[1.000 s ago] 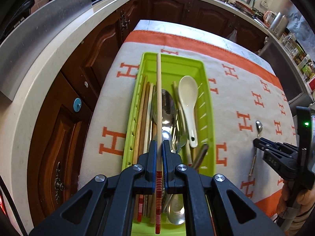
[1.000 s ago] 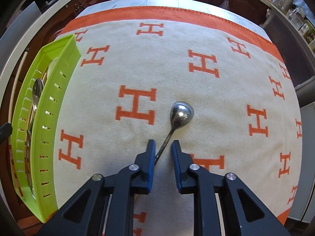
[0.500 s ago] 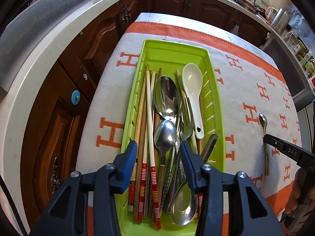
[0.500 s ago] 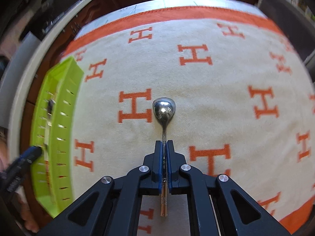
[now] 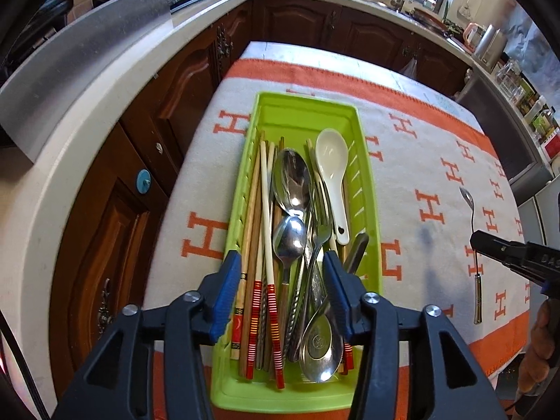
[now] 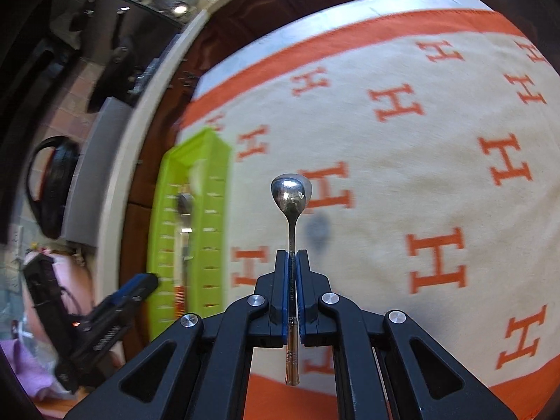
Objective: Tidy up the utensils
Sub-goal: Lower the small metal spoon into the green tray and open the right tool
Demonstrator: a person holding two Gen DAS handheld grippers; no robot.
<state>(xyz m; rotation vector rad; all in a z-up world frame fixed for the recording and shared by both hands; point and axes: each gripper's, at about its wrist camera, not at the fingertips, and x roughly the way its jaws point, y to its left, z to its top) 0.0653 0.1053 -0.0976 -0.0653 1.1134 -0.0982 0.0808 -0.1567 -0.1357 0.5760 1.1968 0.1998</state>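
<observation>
Kitchen counters and dark wood cabinets ring a table covered by a cream cloth (image 6: 437,147) with orange H marks, and the step in hand looks like carrying the last loose utensil over to the tray.

Right gripper (image 6: 292,262): its jaws are clamped tight on the stem of a small metal spoon (image 6: 291,196), which runs straight along the fingers, bowl out front and handle end poking back between the arms. The spoon hangs clear of the cloth, its shadow on the fabric just beside the stem. Because the grip sits about mid-stem, the spoon should ride level; keeping the clamp firm and avoiding a fast swing would stop it pivoting between the pads.

Left gripper (image 5: 281,269): its jaws have just been opening and now stand at a middling width, with nothing pinched between them. They hover over the near end of the green tray (image 5: 371,189), straddling the red-striped chopsticks (image 5: 264,210) that lie inside alongside metal spoons, forks and a white ceramic spoon (image 5: 332,171).

Outward from there, the tray sits well apart from the held spoon, at the table edge nearest the cabinets. A good delivery would bring the spoon in lengthwise, parallel to the tray's long walls, lower it among the other metal pieces right of the chopsticks, and release low. The left gripper should draw back first so the two do not meet over the tray.
</observation>
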